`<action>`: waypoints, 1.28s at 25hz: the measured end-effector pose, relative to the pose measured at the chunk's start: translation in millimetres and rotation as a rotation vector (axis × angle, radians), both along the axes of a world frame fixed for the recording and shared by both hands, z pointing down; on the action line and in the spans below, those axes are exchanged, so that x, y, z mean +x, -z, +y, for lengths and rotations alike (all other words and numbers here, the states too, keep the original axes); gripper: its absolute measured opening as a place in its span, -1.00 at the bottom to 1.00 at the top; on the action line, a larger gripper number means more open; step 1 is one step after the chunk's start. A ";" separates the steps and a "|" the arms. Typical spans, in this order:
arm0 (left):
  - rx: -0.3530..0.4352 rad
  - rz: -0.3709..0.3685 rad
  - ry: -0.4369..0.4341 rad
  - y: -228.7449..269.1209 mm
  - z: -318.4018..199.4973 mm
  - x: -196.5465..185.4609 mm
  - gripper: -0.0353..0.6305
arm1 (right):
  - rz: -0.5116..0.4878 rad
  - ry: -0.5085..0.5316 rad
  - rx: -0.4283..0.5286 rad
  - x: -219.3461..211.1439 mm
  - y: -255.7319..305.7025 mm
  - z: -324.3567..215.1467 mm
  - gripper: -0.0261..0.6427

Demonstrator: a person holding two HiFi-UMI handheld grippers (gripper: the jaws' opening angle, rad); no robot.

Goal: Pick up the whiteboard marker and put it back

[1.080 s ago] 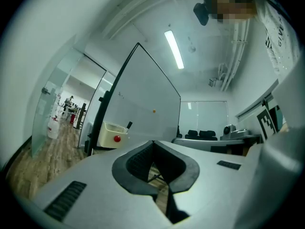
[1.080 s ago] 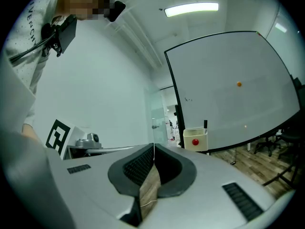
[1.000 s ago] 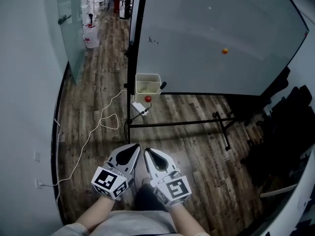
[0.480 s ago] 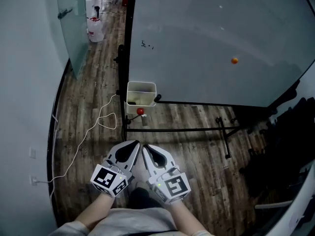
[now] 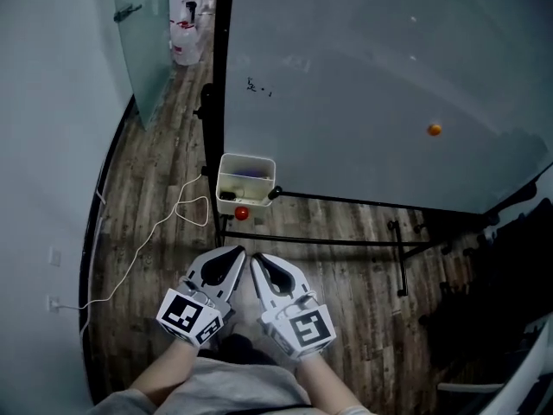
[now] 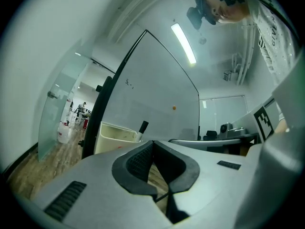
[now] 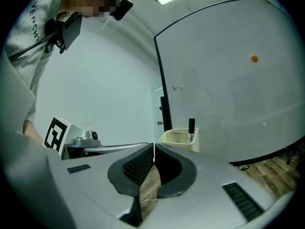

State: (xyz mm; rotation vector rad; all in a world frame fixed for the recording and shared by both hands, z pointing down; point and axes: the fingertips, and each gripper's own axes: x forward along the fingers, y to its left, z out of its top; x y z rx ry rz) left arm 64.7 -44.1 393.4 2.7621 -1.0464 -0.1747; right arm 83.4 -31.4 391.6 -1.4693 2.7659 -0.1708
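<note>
The whiteboard marker (image 5: 274,193), white with a black cap, stands slanted in a cream bin (image 5: 246,162) hung at the lower left corner of the whiteboard (image 5: 363,85). It also shows upright in the left gripper view as marker (image 6: 142,127) in bin (image 6: 116,136), and in the right gripper view as marker (image 7: 191,128) in bin (image 7: 178,137). My left gripper (image 5: 235,252) and right gripper (image 5: 257,259) are held side by side, short of the bin, pointing at it. Both are shut and empty: left gripper (image 6: 153,143), right gripper (image 7: 153,147).
A red object (image 5: 241,213) hangs below the bin. An orange magnet (image 5: 434,130) sticks on the board. The board's black stand legs (image 5: 399,262) cross the wooden floor. A white cable (image 5: 155,240) runs to a wall socket (image 5: 54,303). Glass door (image 5: 147,33) at left, dark chairs (image 5: 510,275) at right.
Both grippers have moved forward together toward the whiteboard; the bin and marker now sit closer to them in the head view. The jaws have stayed shut.
</note>
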 end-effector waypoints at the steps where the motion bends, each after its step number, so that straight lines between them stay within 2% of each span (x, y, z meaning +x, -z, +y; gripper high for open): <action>1: 0.007 -0.010 -0.005 0.0 -1.7 2.5 -0.86 | -0.003 0.005 0.004 1.5 1.1 -3.8 -0.86; 4: 0.025 -0.035 -0.025 -0.6 -5.0 10.0 -0.86 | 0.006 0.019 -0.011 6.0 0.0 -12.0 -0.86; 8: 0.022 -0.044 0.004 1.7 -16.0 8.3 -0.86 | -0.019 0.030 0.002 7.2 -1.6 -27.4 -0.86; 13: 0.030 -0.043 0.008 1.8 -32.7 7.5 -0.86 | -0.003 0.012 0.000 10.1 -3.6 -47.4 -0.86; 15: 0.027 -0.042 -0.006 0.9 -38.4 10.1 -0.86 | -0.002 -0.014 -0.009 14.0 -2.2 -55.9 -0.85; 18: 0.034 -0.044 -0.038 2.4 -47.3 16.0 -0.86 | -0.001 -0.053 -0.046 21.5 -3.3 -69.2 -0.67; 25: 0.022 -0.018 -0.100 4.0 -75.7 22.7 -0.86 | -0.028 -0.133 -0.040 33.8 -1.1 -102.4 -0.56; 32: 0.006 -0.009 -0.153 -1.3 -90.2 23.0 -0.86 | -0.028 -0.185 -0.047 35.9 -2.6 -127.3 -0.54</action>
